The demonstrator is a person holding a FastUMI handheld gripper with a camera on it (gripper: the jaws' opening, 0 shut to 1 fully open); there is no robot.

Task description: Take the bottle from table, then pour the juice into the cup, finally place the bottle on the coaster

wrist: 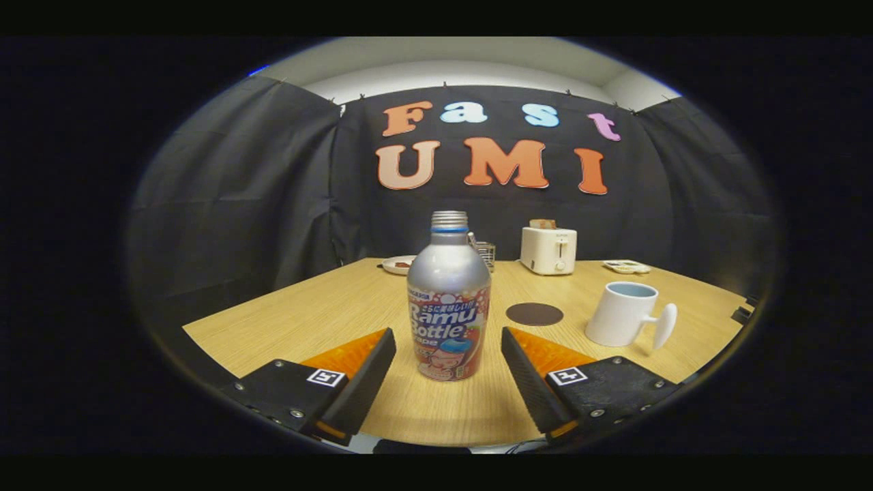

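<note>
Bottle [448, 307] upright on bench [307, 320], uncapped, between the claw [448, 348] fingers near their tips, gaps both sides, not touched. Claw released, spread wide. Beyond right finger: dark round coaster [534, 314], then white cup [624, 314] further right. Toaster [548, 250] far behind at the back.

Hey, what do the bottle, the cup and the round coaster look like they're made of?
Bottle: likely aluminium, with a satin silver shoulder, threaded metal neck and glossy printed label. Cup: probably glazed ceramic, smooth white with a thick rim and soft sheen. Coaster: a flat, matte dark disc, perhaps cork, felt or rubber; the look leaves that open. The tool is open, fingers either side of the bottle, not touching it.
</note>
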